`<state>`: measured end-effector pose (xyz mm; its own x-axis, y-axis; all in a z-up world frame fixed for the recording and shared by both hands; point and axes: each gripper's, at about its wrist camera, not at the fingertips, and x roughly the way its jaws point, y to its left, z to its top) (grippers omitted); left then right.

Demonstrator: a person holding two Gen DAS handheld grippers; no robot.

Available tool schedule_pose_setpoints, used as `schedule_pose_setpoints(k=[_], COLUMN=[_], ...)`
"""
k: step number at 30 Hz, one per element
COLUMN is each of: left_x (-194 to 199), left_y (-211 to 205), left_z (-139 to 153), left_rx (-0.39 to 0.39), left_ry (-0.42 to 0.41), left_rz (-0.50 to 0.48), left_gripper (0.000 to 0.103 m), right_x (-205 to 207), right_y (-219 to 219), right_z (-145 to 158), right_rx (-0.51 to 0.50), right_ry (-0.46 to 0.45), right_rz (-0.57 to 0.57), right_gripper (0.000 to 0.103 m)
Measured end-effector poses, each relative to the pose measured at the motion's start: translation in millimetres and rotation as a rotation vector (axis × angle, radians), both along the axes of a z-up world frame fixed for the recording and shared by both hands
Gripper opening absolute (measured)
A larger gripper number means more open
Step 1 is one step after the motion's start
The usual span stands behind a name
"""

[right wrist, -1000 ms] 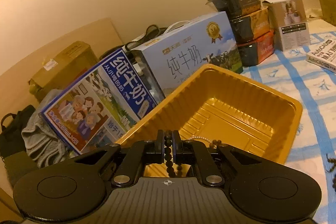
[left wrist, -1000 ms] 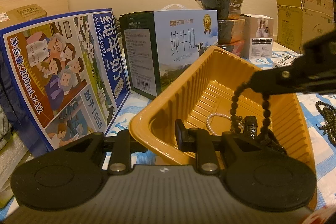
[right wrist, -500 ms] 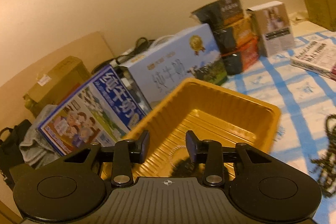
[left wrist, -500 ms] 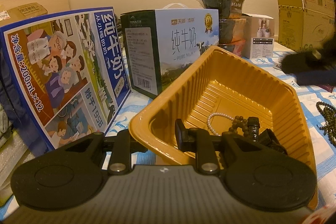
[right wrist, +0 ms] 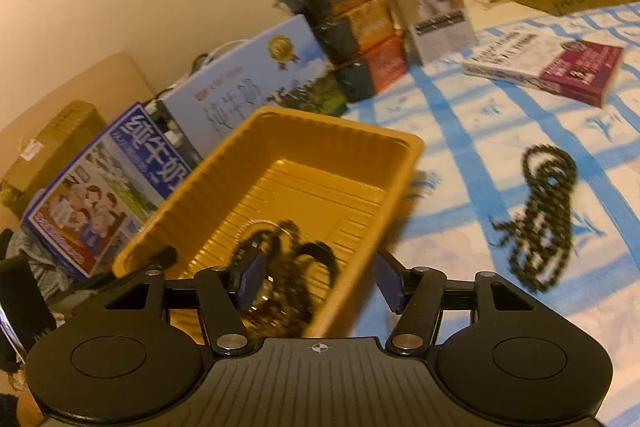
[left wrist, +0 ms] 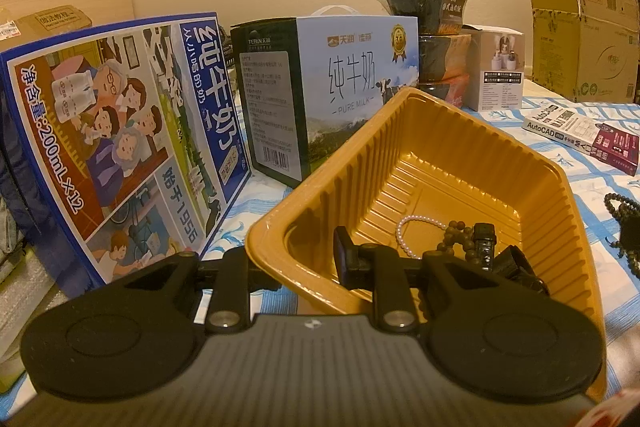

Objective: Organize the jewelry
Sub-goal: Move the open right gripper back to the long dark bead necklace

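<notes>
A yellow ribbed plastic tray stands on the blue-checked cloth. It holds a white pearl bracelet, a dark bead bracelet and a black watch. My left gripper is shut on the tray's near-left wall, one finger inside and one outside. My right gripper is open and empty over the tray's near-right corner. A dark bead necklace lies on the cloth to the right of the tray; it also shows in the left wrist view.
Two milk cartons stand behind and left of the tray. Stacked bowls, a small white box and a cardboard box stand at the back. A book lies on the cloth at the right.
My right gripper opened and dropped the dark bead bracelet into the tray, then pulled back to the right and turned toward the necklace on the cloth. The left gripper has kept still on the tray.
</notes>
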<state>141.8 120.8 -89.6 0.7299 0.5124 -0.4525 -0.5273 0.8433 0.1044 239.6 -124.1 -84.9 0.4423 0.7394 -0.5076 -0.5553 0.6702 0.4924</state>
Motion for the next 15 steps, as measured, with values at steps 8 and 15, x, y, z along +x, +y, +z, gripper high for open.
schedule_pose_setpoints(k=[8,15], left_x=[0,1], left_y=[1,2], left_z=[0,1], left_rx=[0.003,0.002], left_ry=[0.002,0.002], left_rz=[-0.001,0.0], left_gripper=[0.022,0.022], right_x=[-7,-6], right_y=[-19,-37], right_z=[-14,-26], right_rx=[-0.062,-0.143], right_ry=[0.015,0.01], right_rz=[-0.047,-0.102], right_gripper=[0.064,0.065])
